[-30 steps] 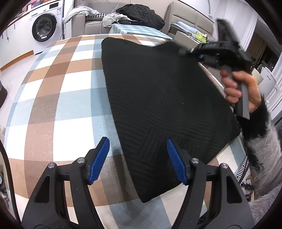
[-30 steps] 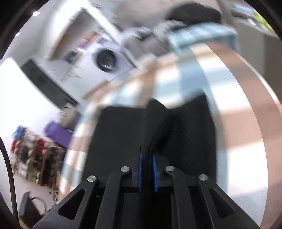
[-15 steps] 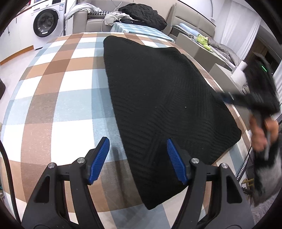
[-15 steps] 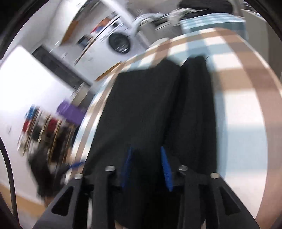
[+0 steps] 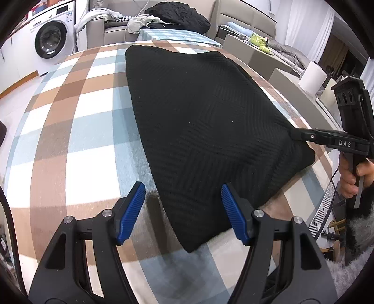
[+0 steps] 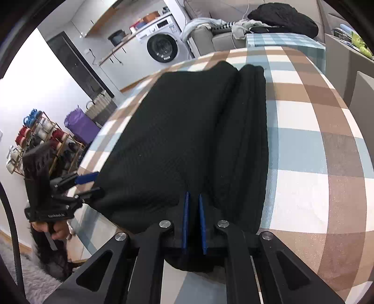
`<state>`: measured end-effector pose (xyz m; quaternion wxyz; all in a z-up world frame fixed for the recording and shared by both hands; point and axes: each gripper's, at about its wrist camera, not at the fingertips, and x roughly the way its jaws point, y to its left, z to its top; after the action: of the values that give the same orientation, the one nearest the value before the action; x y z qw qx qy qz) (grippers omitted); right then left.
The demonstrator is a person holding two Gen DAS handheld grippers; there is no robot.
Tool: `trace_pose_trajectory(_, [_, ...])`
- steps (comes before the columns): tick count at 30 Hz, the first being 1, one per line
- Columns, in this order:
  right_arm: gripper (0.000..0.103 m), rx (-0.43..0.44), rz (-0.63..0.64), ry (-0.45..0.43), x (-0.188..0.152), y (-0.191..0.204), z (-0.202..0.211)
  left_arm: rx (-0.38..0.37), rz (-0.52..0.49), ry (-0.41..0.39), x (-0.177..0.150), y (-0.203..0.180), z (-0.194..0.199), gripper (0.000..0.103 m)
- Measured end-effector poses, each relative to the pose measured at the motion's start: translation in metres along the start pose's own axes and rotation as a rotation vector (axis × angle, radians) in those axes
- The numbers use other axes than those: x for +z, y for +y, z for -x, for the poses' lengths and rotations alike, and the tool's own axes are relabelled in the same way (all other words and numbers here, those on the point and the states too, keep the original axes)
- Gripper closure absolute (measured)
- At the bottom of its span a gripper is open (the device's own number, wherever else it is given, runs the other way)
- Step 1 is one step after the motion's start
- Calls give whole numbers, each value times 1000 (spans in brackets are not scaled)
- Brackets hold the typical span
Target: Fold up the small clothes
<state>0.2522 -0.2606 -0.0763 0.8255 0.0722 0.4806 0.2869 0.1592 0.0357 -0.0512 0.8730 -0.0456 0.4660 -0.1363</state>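
Observation:
A black knit garment lies folded on the checked tablecloth; the right wrist view shows a narrower fold along its right side. My left gripper stands open over the garment's near corner, which lies between the blue pads without touching them. It also shows at the left of the right wrist view, left gripper. My right gripper is closing on the garment's edge, with black fabric between its nearly shut pads. Seen from the left wrist, the right gripper pinches the right edge.
Beyond the table are a washing machine, a sofa with piled clothes and a small checked table. A white roll stands at the right. A shoe rack and a purple bag stand beside the table.
The right gripper has come from the garment's far side to its near right edge, opening on the way and closing again on the fabric. The left gripper has stayed open and still.

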Motion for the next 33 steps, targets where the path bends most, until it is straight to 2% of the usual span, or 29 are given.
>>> trace_pose_trajectory(5, [82,79,-5,-14,-4,-2,8,-32,-34,-5,-4,-9,5,38])
trace_pose_trajectory(8, [82,28,59,12,-12,1,2,3,-68,10,-9,-15,2,38])
trace_pose_trajectory(9, [82,-19,83,21,-15,2,2,15,-77,23,-12,-16,1,38])
trace_pose_trajectory(11, [81,-44,83,23,-19,-3,5,30,-83,25,-15,-15,1,38])
trace_pose_trajectory(15, [68,-113,121,7,-25,4,15,32,-87,18,-20,-13,6,38])
trace_pose_trajectory(18, [46,-94,80,-38,-20,-3,20,-3,-43,7,-17,-6,8,38])
trace_pose_trajectory(23, [45,-80,-67,-72,-7,-25,16,-22,63,-24,-4,8,1,38])
trace_pose_trajectory(25, [40,-58,-119,-71,0,-32,6,-23,102,-28,2,14,-4,38])
trace_pose_trajectory(27, [36,-49,-128,-66,6,-30,-2,-21,120,-31,6,16,-9,38])
trace_pose_trajectory(32, [37,-79,-77,-56,11,-19,-21,3,122,-30,13,15,-20,38])
trace_pose_trajectory(33, [41,-75,-77,-52,11,-19,-23,8,119,-35,14,15,-21,47])
